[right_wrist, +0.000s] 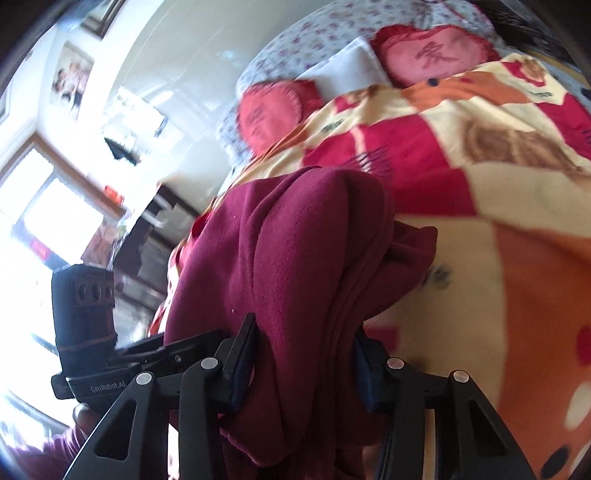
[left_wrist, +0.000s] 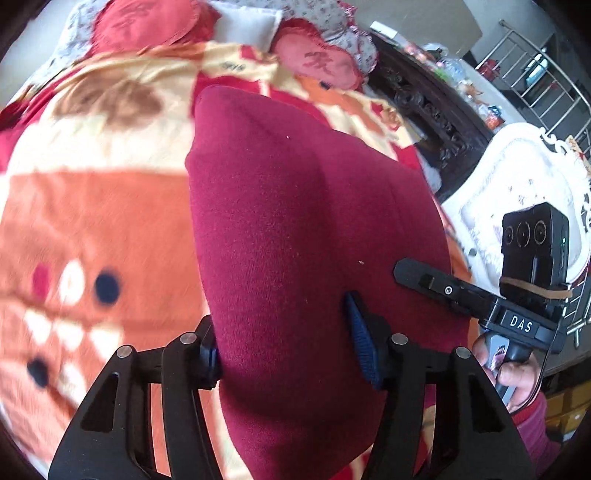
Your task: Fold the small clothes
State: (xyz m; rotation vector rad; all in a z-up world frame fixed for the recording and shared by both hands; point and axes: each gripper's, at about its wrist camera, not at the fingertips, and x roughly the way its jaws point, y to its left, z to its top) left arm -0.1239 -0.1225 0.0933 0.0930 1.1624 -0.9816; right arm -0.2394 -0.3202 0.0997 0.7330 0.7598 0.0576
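Observation:
A dark red garment [left_wrist: 295, 229] lies spread over a patterned blanket [left_wrist: 92, 206] on a bed. My left gripper [left_wrist: 288, 347] is shut on the garment's near edge, cloth between its blue pads. In the right wrist view the same garment [right_wrist: 295, 251] is bunched in thick folds, and my right gripper [right_wrist: 303, 354] is shut on it, the fabric filling the gap between the jaws. The right gripper also shows in the left wrist view [left_wrist: 476, 295], at the garment's right edge. The left gripper shows at the left of the right wrist view [right_wrist: 110, 362].
Two red heart-shaped pillows [left_wrist: 321, 62] and a white pillow [left_wrist: 247, 26] lie at the bed's head. A dark carved cabinet [left_wrist: 436, 110] and a white padded chair [left_wrist: 517, 184] stand to the right of the bed. A bright window [right_wrist: 40, 206] is on the other side.

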